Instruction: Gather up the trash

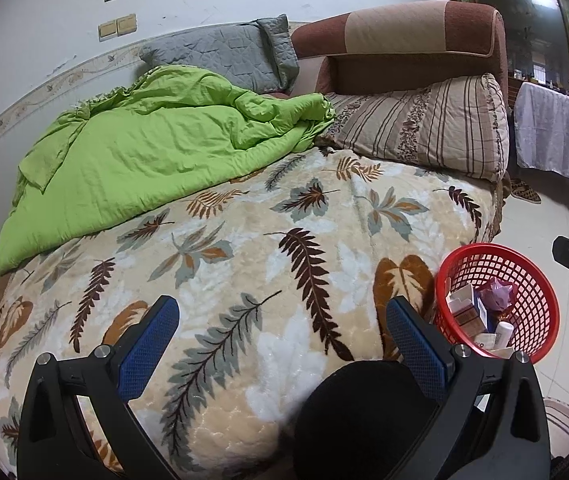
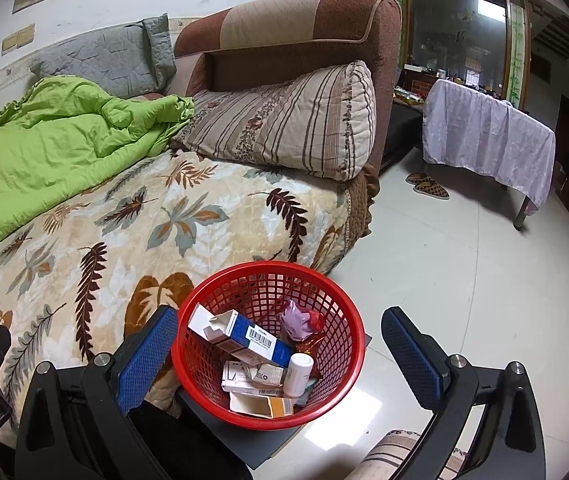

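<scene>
Looking through the left wrist view: one left gripper (image 1: pixel 282 344) at the bottom of the frame, spread wide and holding nothing, over a leaf-patterned blanket (image 1: pixel 244 248). One red basket (image 1: pixel 540 280) at lower right, just beside the right-hand finger — several cartons, a white bottle (image 1: pixel 504 334) and a crumpled purple wrapper (image 1: pixel 498 294) inside. One green quilt (image 1: pixel 136 152) at upper left, two pillows — a grey one (image 1: pixel 224 56) and a striped one (image 1: pixel 424 128) — toward the top.

Turning to the right wrist view: one right gripper (image 2: pixel 280 346) at the bottom, also wide and empty, framing the same basket (image 2: pixel 316 284) at lower centre. Inside, a blue-and-white carton (image 2: pixel 244 334) leaning across, at least two flatter boxes beneath, the bottle (image 2: pixel 297 374), the wrapper (image 2: pixel 296 322). One cloth-covered table (image 2: pixel 484 136) at right, a pair of slippers (image 2: pixel 426 185) beside it on the floor.
</scene>
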Tool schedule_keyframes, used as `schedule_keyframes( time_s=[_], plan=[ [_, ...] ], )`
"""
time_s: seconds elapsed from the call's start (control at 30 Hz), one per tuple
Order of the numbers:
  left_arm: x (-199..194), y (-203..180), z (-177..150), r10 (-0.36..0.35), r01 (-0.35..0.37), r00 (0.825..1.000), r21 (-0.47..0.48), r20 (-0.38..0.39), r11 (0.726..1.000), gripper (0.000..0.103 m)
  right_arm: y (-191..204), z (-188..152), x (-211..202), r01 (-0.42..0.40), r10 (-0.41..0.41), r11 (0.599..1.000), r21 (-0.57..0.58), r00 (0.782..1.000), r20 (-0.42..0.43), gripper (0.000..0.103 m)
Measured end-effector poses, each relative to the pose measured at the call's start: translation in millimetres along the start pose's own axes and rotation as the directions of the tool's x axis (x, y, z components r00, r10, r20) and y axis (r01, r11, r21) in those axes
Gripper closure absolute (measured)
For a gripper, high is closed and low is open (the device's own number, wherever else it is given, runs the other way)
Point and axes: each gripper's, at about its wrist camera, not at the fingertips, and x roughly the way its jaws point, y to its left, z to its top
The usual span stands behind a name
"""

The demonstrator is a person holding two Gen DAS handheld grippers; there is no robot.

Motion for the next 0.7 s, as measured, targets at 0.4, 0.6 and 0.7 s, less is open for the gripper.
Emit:
schedule_keyframes(
  time_s=[0.4,0.6,0.7],
  plan=[
    [-0.2,-1.1,0.4,-0.002,0.001,1.0,-0.003,-0.001,1.0,0.0,0.7,-1.2,1.7,0.003,-0.003,1.0,0.004,1.0,-0.006,0.0],
    [-0.7,-1.6,0.7,-0.002,0.002,1.0,0.0,0.001,1.0,0.0,1.5,-2.6,3.5,0.002,-0.002,1.0,0.001,1.0,-0.008,0.0],
    [-0.5,-2.2,0.6,0.0,0.0,1.0,0.0,0.001,1.0,0.0,1.0,-1.5,4.4,0.001,-0.001,1.0,0.002,1.0,-0.009,0.0]
  ],
)
